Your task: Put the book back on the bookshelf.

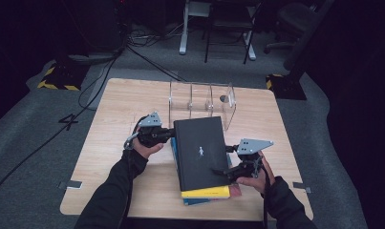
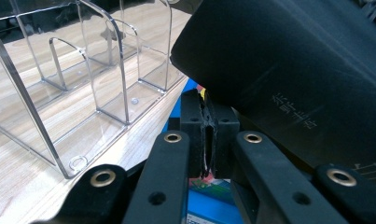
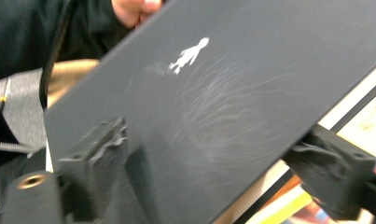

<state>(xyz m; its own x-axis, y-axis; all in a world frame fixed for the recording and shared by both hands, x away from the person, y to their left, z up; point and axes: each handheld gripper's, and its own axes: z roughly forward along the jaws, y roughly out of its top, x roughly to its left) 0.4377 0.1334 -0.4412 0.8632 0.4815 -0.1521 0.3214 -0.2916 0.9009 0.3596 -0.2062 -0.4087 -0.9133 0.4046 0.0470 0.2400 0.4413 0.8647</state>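
— Between the right gripper's [image 1: 227,170] jaws sits the black book's [image 1: 201,151] near edge, clamped, I think; blur hides contact.
— And the left gripper [image 2: 207,135]?
— Pressed together at the book's left side. Book lies atop the stack, long axis toward the clear rack [image 1: 199,102].

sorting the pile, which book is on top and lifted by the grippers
The black book, with a small white figure on its cover. It lies tilted above the yellow book and blue book, right gripper clamping its edge.
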